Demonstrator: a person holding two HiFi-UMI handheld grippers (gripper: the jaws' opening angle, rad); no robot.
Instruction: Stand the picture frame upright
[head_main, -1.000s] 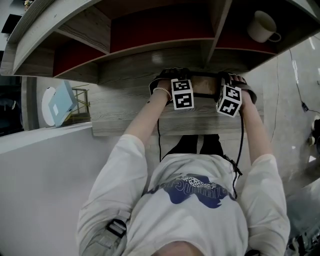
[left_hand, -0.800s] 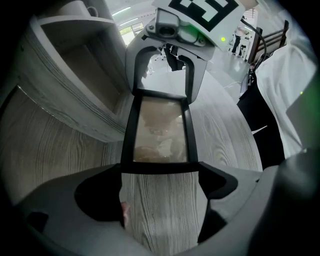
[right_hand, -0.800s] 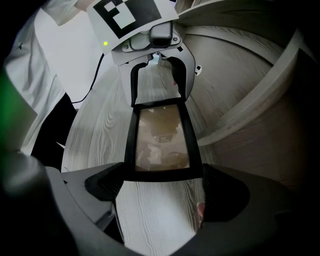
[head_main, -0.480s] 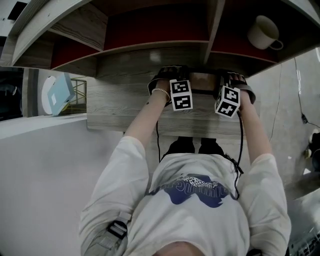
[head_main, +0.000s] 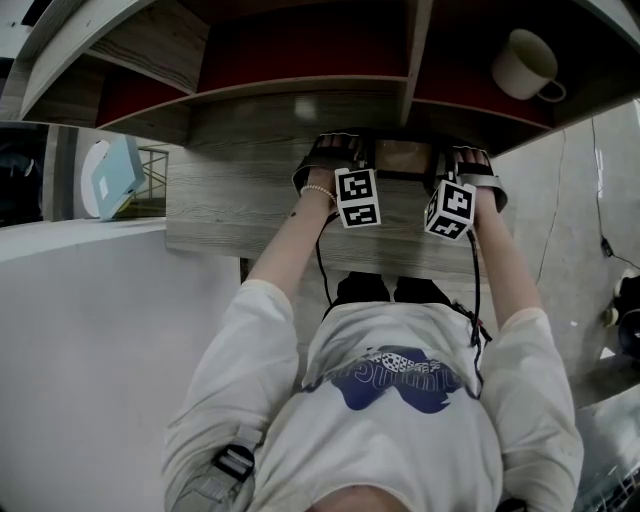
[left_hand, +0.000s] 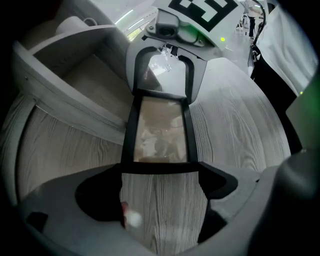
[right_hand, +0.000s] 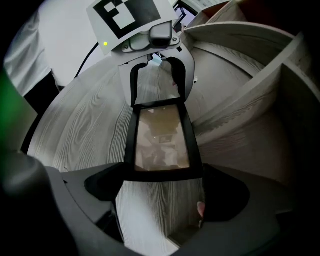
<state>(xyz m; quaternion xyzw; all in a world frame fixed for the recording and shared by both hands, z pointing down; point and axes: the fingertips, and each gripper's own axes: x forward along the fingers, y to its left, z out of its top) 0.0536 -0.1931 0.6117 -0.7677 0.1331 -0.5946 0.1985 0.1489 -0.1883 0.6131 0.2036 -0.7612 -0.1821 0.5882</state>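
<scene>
Head view: picture frame (head_main: 405, 158) is seen lying flat on the wooden desk (head_main: 250, 200), at the desk's back edge under the shelf unit (head_main: 300, 60), between the two grippers. Left gripper (head_main: 372, 160) is set at the frame's left end, right gripper (head_main: 438, 165) at its right end, both low over the desk top. White mug (head_main: 520, 62) is kept in the shelf compartment above the desk's right part.

Left gripper view: left gripper (left_hand: 161, 172) jaws are spread wide, only as far as the frame's width, and the frame's (left_hand: 160, 135) near short end is taken between the tips. Right gripper (left_hand: 164, 97) is seen holding the far end the same way.

Right gripper view: right gripper (right_hand: 164, 177) jaws are equally wide, tips closed against the frame's (right_hand: 161, 137) near corners. Frame glass faces up, flat on the desk.
</scene>
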